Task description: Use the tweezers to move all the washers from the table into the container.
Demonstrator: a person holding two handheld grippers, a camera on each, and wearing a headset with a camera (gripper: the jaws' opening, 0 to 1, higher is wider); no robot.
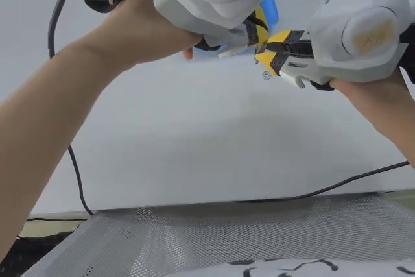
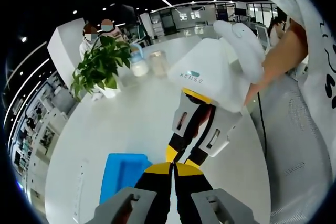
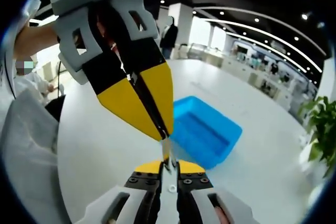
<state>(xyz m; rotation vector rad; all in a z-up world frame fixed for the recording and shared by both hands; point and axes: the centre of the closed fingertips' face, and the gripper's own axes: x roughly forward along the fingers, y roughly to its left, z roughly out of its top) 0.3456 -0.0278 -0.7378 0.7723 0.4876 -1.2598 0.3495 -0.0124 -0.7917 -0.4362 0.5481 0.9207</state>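
My two grippers meet tip to tip above the white table [image 1: 194,134]. The left gripper [image 1: 259,34] is shut on thin metal tweezers [image 3: 166,153], which stick out past its yellow tips [image 3: 164,132]. The tweezers' end sits between the yellow tips of the right gripper [image 3: 169,169], whose jaws stand closed on it. In the left gripper view the left gripper [image 2: 173,170] faces the right gripper [image 2: 178,155]. A small washer [image 1: 266,75] lies on the table just below the tips [image 3: 172,188]. The blue container [image 1: 270,10] [image 2: 123,174] [image 3: 202,129] stands just behind.
A black cable [image 1: 78,180] runs along the table's left and near edge. Grey mesh [image 1: 227,231] lies at the front. A potted plant [image 2: 100,66] and two jars [image 2: 139,64] stand at the far end of the table, with people behind.
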